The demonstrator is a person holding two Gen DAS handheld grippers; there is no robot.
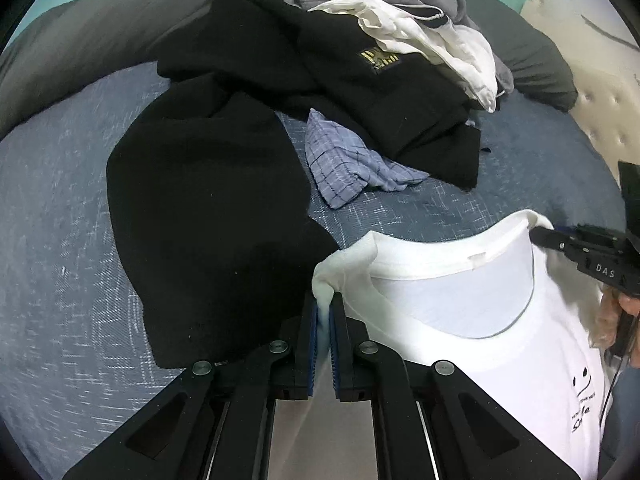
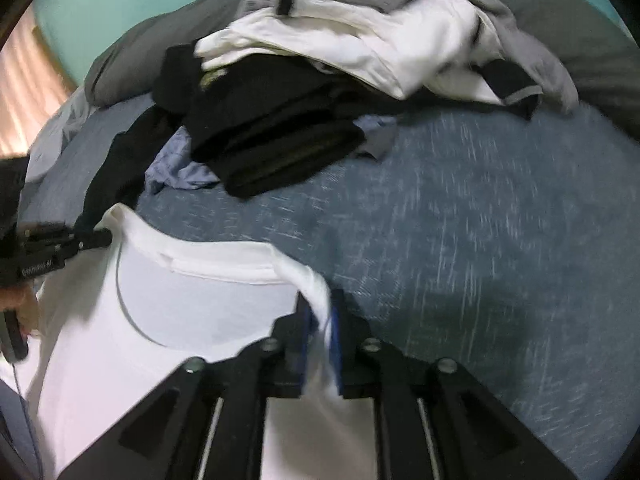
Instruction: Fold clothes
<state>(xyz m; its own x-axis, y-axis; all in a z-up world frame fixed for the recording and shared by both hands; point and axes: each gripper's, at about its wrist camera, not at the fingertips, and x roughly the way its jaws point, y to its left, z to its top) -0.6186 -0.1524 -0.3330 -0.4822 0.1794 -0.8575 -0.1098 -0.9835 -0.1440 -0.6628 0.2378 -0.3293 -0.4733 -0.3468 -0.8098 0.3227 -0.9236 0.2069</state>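
A white T-shirt [image 1: 492, 320] with a small black smiley print hangs by its shoulders above the bed, neck opening facing me. My left gripper [image 1: 324, 304] is shut on its left shoulder seam. In the right wrist view my right gripper [image 2: 320, 308] is shut on the other shoulder of the white T-shirt [image 2: 192, 304]. The right gripper [image 1: 538, 236] shows at the right edge of the left wrist view, pinching the collar corner. The left gripper [image 2: 106, 236] appears at the left edge of the right wrist view, with a hand [image 2: 20, 304] behind it.
A large black garment [image 1: 208, 216] lies flat on the blue bedspread [image 1: 60, 240]. Behind it sits a pile of black, white and grey clothes [image 1: 380, 72] and a blue checked cloth [image 1: 344, 160]. A grey duvet [image 2: 120, 76] and a cream tufted headboard [image 1: 600, 92] border the bed.
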